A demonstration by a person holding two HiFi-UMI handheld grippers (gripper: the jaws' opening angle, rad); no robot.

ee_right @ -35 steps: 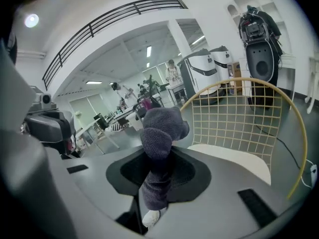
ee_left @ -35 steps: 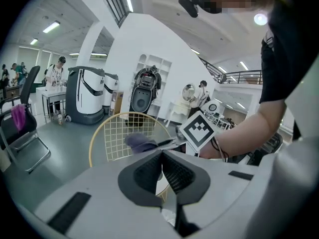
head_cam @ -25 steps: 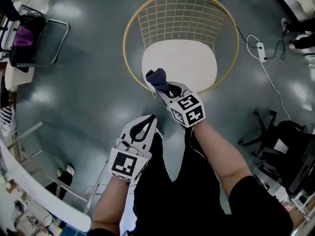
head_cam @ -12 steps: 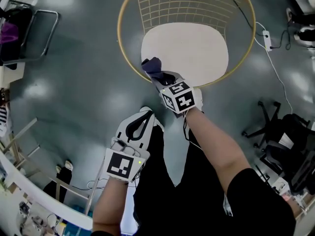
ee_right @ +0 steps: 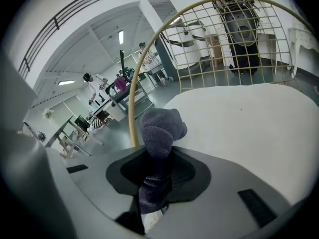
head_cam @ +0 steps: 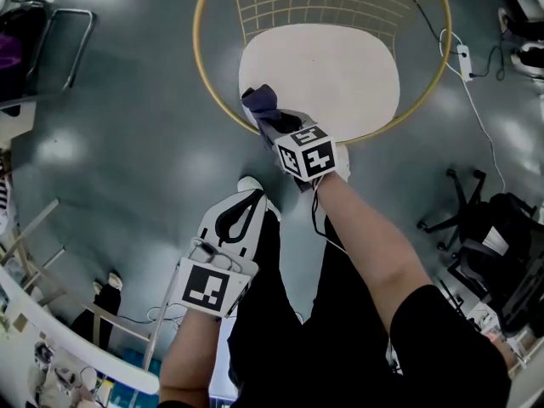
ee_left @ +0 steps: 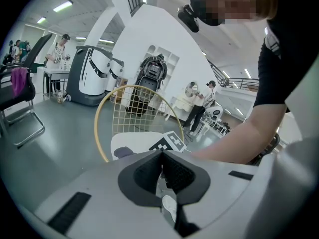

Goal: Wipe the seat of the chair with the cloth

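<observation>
Cloth (head_cam: 262, 104), dark purple, sits clamped in my right gripper (head_cam: 274, 127) at the near left edge of the white chair seat (head_cam: 331, 66), over glossy grey floor (head_cam: 144, 143), in the head view. Left gripper view: my left gripper (ee_left: 162, 169) is closed and empty, facing an open hall. Right gripper view: the cloth bunches beside the gold wire rim (ee_right: 131, 119).

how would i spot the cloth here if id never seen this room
Find the round chair with the gold wire frame and white seat. At the seat's near-left edge, the cloth sticks out of the right gripper, pinched between its fingers. It is the only dark purple-grey bunched fabric against that pale seat.
</observation>
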